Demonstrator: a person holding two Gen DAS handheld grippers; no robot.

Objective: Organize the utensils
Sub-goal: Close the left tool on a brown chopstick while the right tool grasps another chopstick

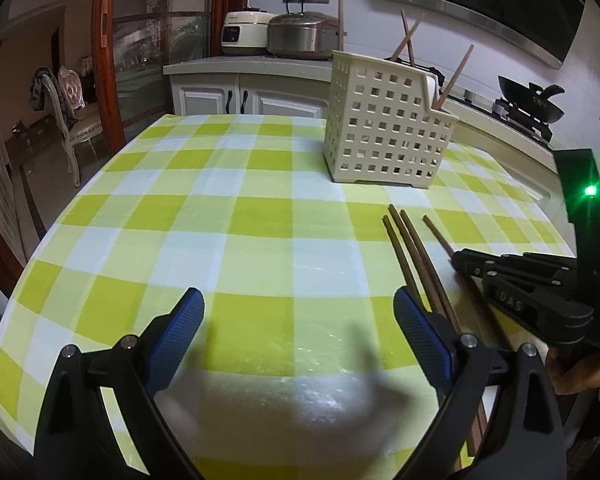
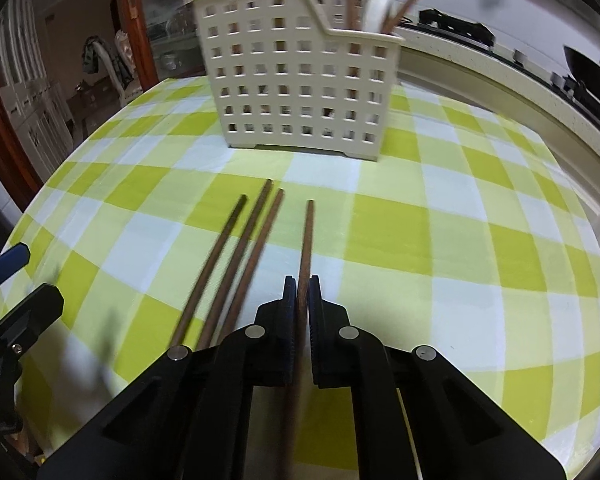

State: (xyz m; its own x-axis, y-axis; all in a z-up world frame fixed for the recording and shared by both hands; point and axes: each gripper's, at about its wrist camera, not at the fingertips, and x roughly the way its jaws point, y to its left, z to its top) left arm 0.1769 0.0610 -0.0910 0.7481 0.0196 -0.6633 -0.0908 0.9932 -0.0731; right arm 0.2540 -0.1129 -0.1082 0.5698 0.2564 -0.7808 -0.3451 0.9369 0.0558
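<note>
On a green-checked surface [image 2: 440, 240], the right tongs [image 2: 301, 280] clamp one wooden chopstick [image 2: 306, 240] along its shaft, its tip aimed at the far cream basket [image 2: 300, 80]. A few chopsticks already stand in that basket; three loose chopsticks [image 2: 236, 264] lie just left of the gripped one, waiting to be moved. The left tongs [image 1: 300, 312] hover open and empty near the surface's front, left of the loose sticks. The job looks roughly half done.
</note>
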